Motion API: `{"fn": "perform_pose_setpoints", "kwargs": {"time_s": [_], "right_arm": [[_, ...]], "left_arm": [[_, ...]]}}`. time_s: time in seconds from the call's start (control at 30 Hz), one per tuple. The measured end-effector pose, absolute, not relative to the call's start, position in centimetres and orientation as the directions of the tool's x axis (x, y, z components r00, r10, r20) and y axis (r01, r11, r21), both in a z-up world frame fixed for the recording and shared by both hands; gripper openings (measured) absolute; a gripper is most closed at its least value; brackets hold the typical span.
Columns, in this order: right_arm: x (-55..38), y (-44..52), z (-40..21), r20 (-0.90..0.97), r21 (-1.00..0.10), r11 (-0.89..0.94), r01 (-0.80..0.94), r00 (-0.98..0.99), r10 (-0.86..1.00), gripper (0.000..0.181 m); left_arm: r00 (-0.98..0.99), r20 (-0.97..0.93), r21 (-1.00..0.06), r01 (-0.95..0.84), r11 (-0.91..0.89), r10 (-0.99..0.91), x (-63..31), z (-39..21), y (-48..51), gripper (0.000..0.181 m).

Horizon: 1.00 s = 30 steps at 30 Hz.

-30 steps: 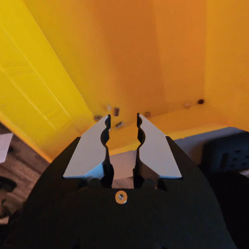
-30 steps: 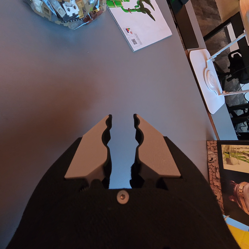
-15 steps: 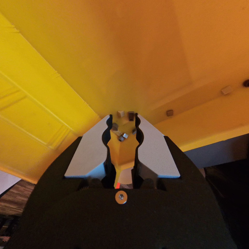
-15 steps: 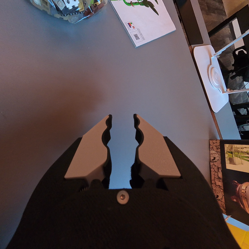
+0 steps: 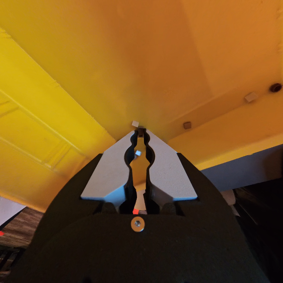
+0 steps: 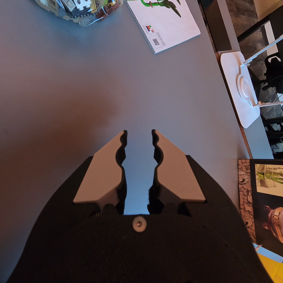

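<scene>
Where the yellow box [image 5: 137,61] walls meet its floor, left gripper [image 5: 140,132] reaching in, fingers narrowed onto a small brown brick [image 5: 140,133]; pale brick [image 5: 135,123] just beyond, more loose bricks [image 5: 187,125] along the wall. Right gripper [image 6: 139,130] over bare grey tabletop [image 6: 76,76], fingers parted, holding nothing; booklet [image 6: 166,26] and bag of bricks [image 6: 79,10] well beyond.
</scene>
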State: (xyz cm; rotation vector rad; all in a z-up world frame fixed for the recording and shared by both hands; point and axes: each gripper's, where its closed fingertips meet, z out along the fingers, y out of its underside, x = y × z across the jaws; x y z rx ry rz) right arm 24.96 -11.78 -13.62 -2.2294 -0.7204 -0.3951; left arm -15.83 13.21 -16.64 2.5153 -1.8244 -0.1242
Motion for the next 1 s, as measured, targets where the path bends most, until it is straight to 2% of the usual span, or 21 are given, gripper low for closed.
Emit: {"fn": "perform_pose_setpoints", "kwargs": {"time_s": [0.1,0.27,0.33,0.37,0.47,0.53,0.63,0.8,0.9,1.0], "right_arm": [[25.0,-11.8,-13.6,0.479,-0.562,-0.564,0.605,0.794,0.374,0.032],[25.0,-11.8,-13.7,0.479,-0.559,-0.565,0.606,0.793,0.376,0.032],[25.0,-11.8,-13.8,0.477,-0.56,-0.566,0.605,0.794,0.377,0.032],[24.9,-11.8,-13.8,0.476,-0.558,-0.568,0.605,0.794,0.379,0.032],[24.9,-11.8,-14.0,0.478,-0.55,-0.571,0.609,0.791,0.382,0.032],[24.9,-11.8,-13.8,0.479,-0.556,-0.567,0.608,0.792,0.379,0.032],[24.9,-11.7,-13.8,0.473,-0.566,-0.564,0.601,0.797,0.375,0.032],[24.8,-11.8,-13.9,0.475,-0.557,-0.564,0.609,0.791,0.384,0.032],[24.8,-11.8,-13.7,0.478,-0.561,-0.56,0.61,0.791,0.383,0.032],[24.8,-11.8,-13.7,0.481,-0.559,-0.558,0.613,0.788,0.384,0.032]], "left_arm": [[0.312,-0.087,0.058,-0.946,-0.318,-0.946,-16.1,-16.2,13.8,0.006],[0.34,-0.026,-0.07,-0.939,-0.338,-0.94,-14.1,-14.0,13.0,0.006],[0.327,0.036,-0.201,-0.923,-0.327,-0.944,-11.0,-11.6,11.7,0.006],[0.302,0.088,-0.301,-0.9,-0.314,-0.949,-8.4,-9.8,10.6,0.006],[0.048,0.304,-0.59,-0.774,-0.227,-0.951,0.6,-3.9,3.6,0.006],[-0.09,0.293,-0.675,-0.725,-0.139,-0.952,4.8,-2.4,-0.1,0.006],[-0.14,0.149,-0.701,-0.713,-0.004,-0.979,8.8,-3.4,-1.7,0.006],[-0.187,0.13,-0.664,-0.746,0.055,-0.974,11.2,-4.8,-2.7,0.007],[-0.197,0.144,-0.655,-0.754,0.056,-0.97,11.4,-5.0,-2.7,0.033],[-0.169,0.142,-0.689,-0.724,0.025,-0.975,10.8,-3.5,-1.7,0.032]]}}
